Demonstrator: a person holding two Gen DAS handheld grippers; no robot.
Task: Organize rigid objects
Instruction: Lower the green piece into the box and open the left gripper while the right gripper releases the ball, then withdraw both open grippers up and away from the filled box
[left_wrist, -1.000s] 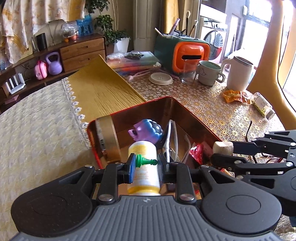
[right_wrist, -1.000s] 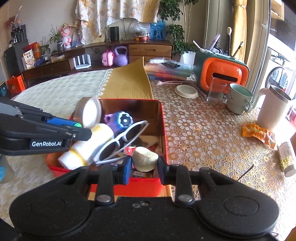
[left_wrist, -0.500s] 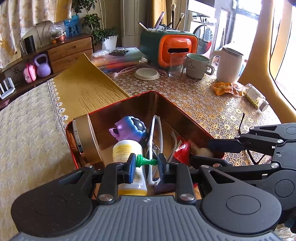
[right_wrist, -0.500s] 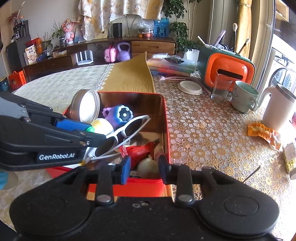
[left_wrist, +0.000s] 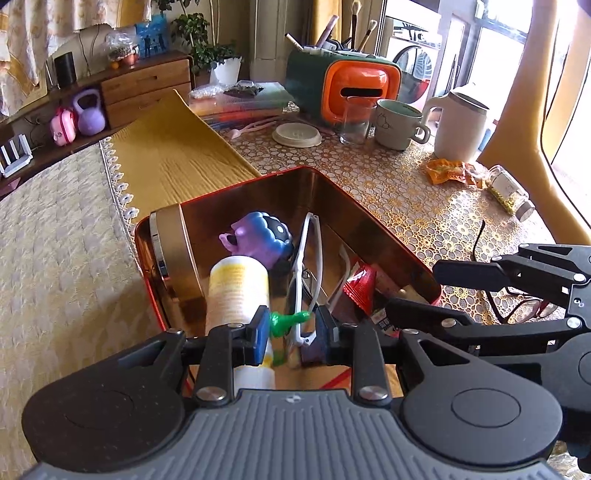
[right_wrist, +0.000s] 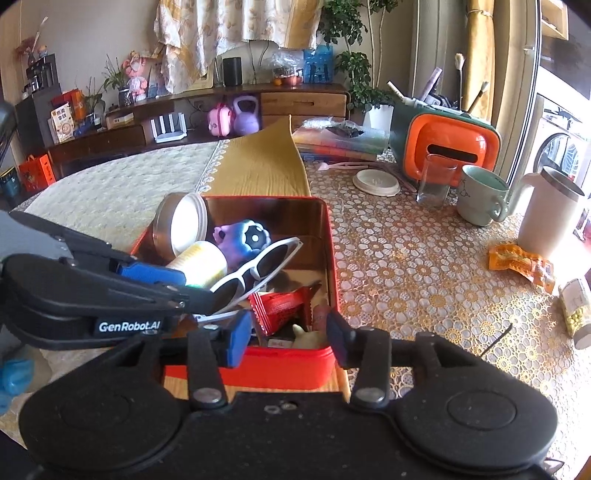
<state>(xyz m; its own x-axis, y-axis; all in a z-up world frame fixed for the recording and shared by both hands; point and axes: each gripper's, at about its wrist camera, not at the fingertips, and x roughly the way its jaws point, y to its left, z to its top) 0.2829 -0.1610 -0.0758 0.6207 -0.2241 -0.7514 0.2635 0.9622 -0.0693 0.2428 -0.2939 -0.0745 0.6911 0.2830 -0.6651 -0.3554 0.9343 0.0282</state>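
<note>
Green plastic, a small chess-pawn-like piece (left_wrist: 286, 320), sits between the left tool's (left_wrist: 291, 328) jaws, which are just beginning to part, low over the red tin (right_wrist: 334, 258). The right tool (right_wrist: 286, 332) is opening too, with nothing pinched; a pale rounded object (right_wrist: 308, 338) lies just below it in the tin's near corner. To release well, I'd judge each tool should open fully, then lift straight up clear of the white sunglasses (right_wrist: 258, 267). Inside the tin: one sunglasses, one yellow-white bottle (left_wrist: 238, 291), one purple toy (left_wrist: 258, 236), one round gold tin (right_wrist: 181, 225), one red packet (right_wrist: 282, 306). On the desk (right_wrist: 406, 266): one glass (right_wrist: 434, 181), one mug (right_wrist: 480, 199).
</note>
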